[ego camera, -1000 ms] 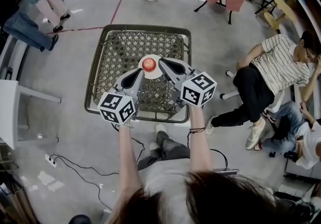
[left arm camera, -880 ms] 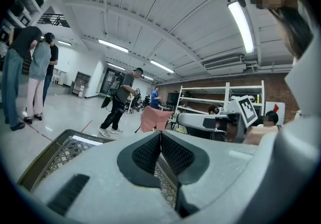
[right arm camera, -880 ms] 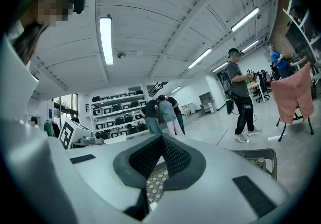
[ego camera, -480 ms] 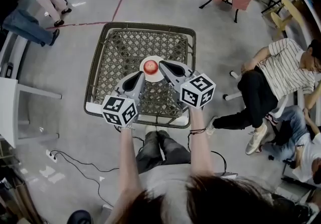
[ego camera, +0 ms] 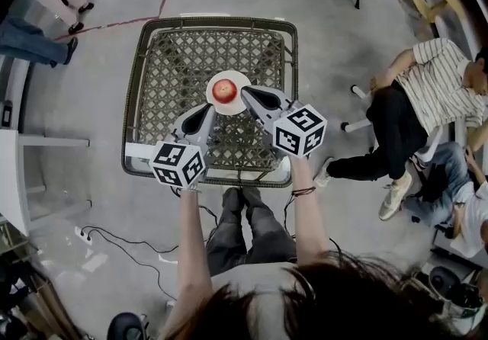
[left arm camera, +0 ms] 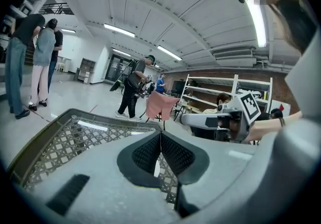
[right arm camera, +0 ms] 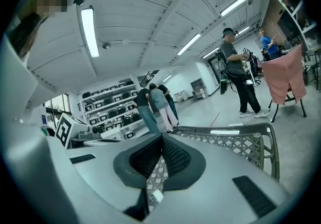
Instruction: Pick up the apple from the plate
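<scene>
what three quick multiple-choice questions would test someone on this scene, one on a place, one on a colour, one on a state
1. Where is the apple?
A. on the floor
B. on the plate on the woven table
C. on a chair

2. What colour is the apple?
A. green
B. yellow
C. red

3. How do the jaws of the left tool and the right tool stand?
A. both closed, with nothing between them
B. both wide open
C. the left closed on the apple

Answers:
1. B, since the head view shows the apple sitting on the white plate near the middle of the table.
2. C, since the apple's skin shows red against the white plate.
3. A, since each tool's own view shows its two pads meeting with only the table behind them.
</scene>
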